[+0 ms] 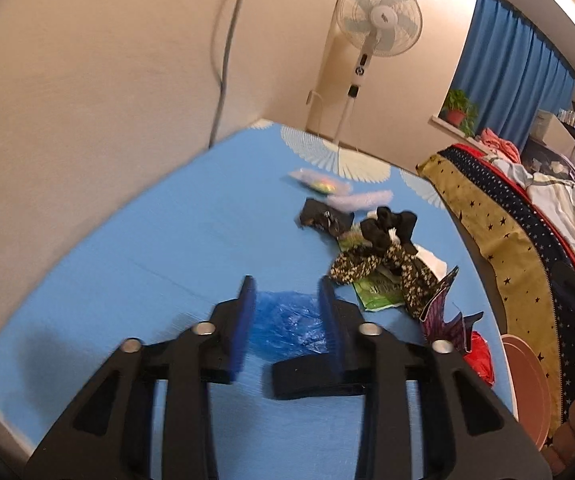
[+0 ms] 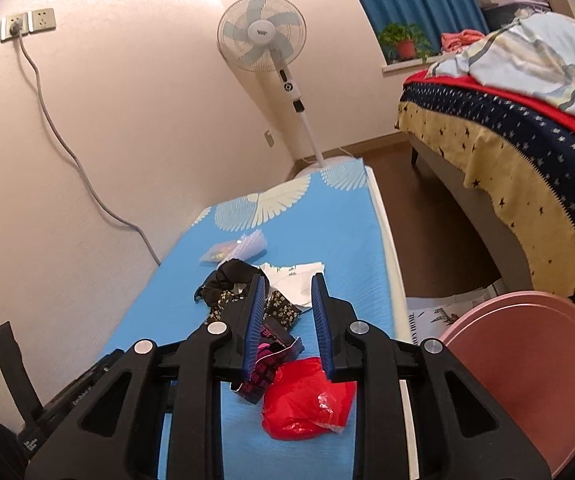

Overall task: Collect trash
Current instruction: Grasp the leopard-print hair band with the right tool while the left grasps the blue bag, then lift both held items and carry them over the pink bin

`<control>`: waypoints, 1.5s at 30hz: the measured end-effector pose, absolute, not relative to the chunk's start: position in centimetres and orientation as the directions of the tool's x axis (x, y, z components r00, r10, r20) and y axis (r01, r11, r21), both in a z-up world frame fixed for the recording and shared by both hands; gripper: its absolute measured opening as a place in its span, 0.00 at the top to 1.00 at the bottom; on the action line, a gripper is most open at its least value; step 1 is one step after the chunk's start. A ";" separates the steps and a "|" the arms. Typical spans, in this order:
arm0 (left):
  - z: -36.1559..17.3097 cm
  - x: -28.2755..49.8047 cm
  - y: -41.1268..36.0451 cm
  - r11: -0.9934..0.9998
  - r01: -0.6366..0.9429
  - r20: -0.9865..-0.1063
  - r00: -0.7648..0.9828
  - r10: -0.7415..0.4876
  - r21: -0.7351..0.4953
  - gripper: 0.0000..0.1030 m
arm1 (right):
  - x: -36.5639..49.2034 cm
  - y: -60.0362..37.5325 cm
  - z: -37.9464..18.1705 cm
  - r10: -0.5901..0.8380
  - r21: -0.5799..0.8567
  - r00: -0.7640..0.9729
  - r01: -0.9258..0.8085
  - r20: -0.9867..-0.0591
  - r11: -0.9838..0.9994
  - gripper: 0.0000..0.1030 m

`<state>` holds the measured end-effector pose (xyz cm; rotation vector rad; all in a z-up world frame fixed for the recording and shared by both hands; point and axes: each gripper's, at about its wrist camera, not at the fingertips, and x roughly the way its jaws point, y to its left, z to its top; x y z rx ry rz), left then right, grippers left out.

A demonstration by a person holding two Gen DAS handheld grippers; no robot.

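Note:
A crumpled blue plastic bag (image 1: 287, 326) lies on the blue mat (image 1: 147, 240) between the open jaws of my left gripper (image 1: 287, 286). A red plastic bag (image 2: 307, 398) lies on the mat (image 2: 339, 232) just below my open right gripper (image 2: 287, 282); it also shows in the left wrist view (image 1: 481, 354). A purple-black snack wrapper (image 2: 267, 360) lies beside the red bag, under the right gripper's left finger. Further off lie a green wrapper (image 1: 379, 292), a white paper (image 2: 291, 280), a black wrapper (image 1: 323, 216) and clear bags (image 1: 319, 182).
Black and leopard-print hair ties (image 1: 383, 256) lie among the trash. A pink round bin (image 2: 527, 376) stands at the mat's right edge. A bed (image 2: 507, 140) with a star-print cover is to the right, a standing fan (image 2: 263, 40) at the far wall.

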<state>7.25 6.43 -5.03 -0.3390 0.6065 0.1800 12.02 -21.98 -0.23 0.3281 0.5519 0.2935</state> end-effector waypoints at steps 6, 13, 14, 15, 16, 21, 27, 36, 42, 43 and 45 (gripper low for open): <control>-6.7 8.9 6.3 0.920 -0.289 -0.630 0.774 0.061 -0.265 0.42 | 14.4 -20.2 -1.3 0.375 0.362 0.776 -0.203 -0.507 0.910 0.70; -7.4 9.9 6.1 0.920 -0.292 -0.646 0.761 0.058 -0.261 0.43 | 17.3 -18.0 -3.1 0.378 0.338 0.726 -0.210 -0.574 0.917 0.59; -7.4 10.0 6.1 0.920 -0.292 -0.647 0.760 0.057 -0.262 0.43 | 18.0 -17.7 -3.5 0.376 0.336 0.714 -0.206 -0.590 0.919 0.59; -7.5 10.0 6.1 0.918 -0.295 -0.649 0.759 0.056 -0.264 0.44 | 18.4 -17.5 -3.9 0.372 0.333 0.706 -0.201 -0.602 0.921 0.59; -7.5 10.1 6.1 0.918 -0.296 -0.651 0.757 0.056 -0.265 0.48 | 18.8 -17.4 -4.2 0.368 0.332 0.698 -0.195 -0.614 0.923 0.59; -7.7 10.2 6.5 0.911 -0.303 -0.657 0.752 0.048 -0.279 0.59 | 20.5 -17.0 -5.4 0.376 0.343 0.659 -0.186 -0.652 0.921 0.59; -7.8 10.5 6.7 0.910 -0.296 -0.659 0.751 0.035 -0.289 0.79 | 21.3 -15.9 -6.2 0.400 0.347 0.619 -0.212 -0.676 0.914 0.77; -6.3 10.2 6.5 0.921 -0.263 -0.623 0.782 0.028 -0.288 0.99 | 20.8 -15.0 -3.2 0.436 0.336 0.645 -0.281 -0.628 0.899 0.98; -5.0 10.0 6.3 0.923 -0.237 -0.590 0.807 0.014 -0.302 1.00 | 20.5 -13.6 1.2 0.469 0.297 0.673 -0.363 -0.572 0.883 0.98; -4.7 9.9 6.3 0.925 -0.233 -0.584 0.812 0.015 -0.300 1.00 | 20.5 -13.2 2.1 0.477 0.286 0.675 -0.382 -0.563 0.879 0.98; -4.0 9.6 6.4 0.928 -0.224 -0.567 0.823 0.016 -0.298 1.00 | 20.5 -12.5 3.6 0.491 0.271 0.677 -0.411 -0.549 0.870 0.98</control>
